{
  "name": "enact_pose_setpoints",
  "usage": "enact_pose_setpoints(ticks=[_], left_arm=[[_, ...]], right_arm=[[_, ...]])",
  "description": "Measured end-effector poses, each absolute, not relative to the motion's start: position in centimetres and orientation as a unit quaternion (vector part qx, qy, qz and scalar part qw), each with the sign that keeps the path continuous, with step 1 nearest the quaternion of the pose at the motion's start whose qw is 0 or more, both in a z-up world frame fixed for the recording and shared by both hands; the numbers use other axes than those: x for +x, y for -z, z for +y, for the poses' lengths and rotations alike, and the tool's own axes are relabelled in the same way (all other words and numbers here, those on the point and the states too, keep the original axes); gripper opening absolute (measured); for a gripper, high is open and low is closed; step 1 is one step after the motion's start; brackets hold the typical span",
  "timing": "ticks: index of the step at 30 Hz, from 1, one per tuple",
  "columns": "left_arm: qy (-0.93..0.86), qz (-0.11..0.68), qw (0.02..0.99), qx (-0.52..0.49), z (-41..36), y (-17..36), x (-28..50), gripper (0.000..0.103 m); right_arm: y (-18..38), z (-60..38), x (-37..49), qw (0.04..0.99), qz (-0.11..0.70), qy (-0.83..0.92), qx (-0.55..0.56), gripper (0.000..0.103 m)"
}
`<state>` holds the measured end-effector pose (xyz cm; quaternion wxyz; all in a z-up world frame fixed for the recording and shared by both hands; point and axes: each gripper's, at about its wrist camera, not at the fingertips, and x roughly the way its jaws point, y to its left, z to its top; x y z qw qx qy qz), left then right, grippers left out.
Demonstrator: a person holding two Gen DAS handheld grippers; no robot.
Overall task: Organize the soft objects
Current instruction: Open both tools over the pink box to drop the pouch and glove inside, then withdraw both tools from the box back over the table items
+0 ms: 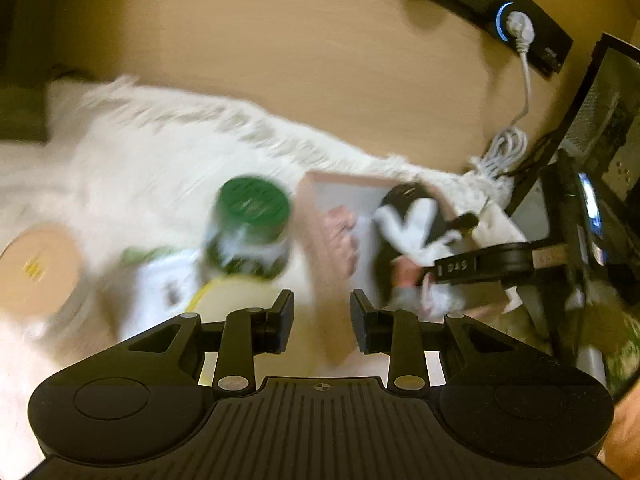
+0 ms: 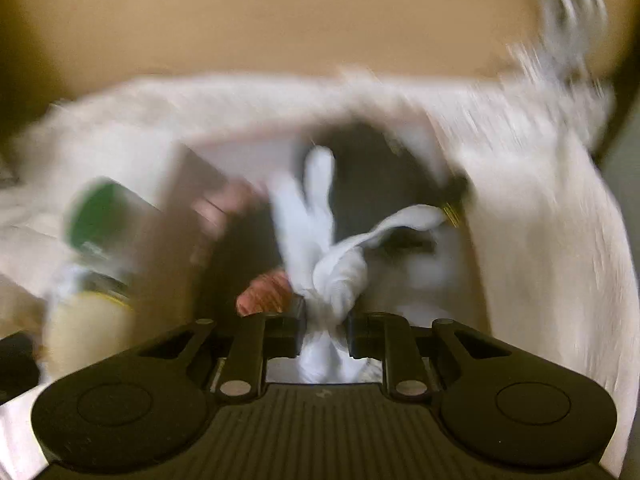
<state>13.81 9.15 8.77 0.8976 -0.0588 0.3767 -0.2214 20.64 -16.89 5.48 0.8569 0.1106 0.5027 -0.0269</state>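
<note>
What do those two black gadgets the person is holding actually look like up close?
Both look alike. The left gripper is matte black plastic: a ribbed central plate, a rounded housing with a circular disc on each side, and slim linkage bars pinned with silver rivets leading to two blocky black fingers. The right gripper has the same build. No cables or sleeves show clearly.

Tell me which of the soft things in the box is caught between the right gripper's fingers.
The white knotted sock: it runs between the right gripper fingers, while the black one and the pink one lie apart in the box.
</note>
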Motion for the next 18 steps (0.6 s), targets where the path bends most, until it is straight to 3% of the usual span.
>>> enact_pose_setpoints(ticks=[1,9,14,18], left_arm=[[0.213,0.380,0.898,-0.062,9.9,-8.3,13.2,0.034],[0.166,0.410,0.891,-0.100,13.5,-5.7,11.1,0.034],[0.139,0.421,0.891,-0.094,14.7,-4.8,10.2,0.034],[0.118,0.421,0.894,-0.098,15.9,-4.0,9.4,0.034]], right_arm=[[-5.3,-17.6,20.6,0.857,0.499,0.027,0.129,0.030],[-5.6,-18.1,21.7,0.846,0.514,0.030,0.139,0.044],[-6.5,-16.4,20.0,0.865,0.492,0.022,0.097,0.073],[-8.7,-15.1,17.3,0.898,0.436,0.026,0.046,0.081]])
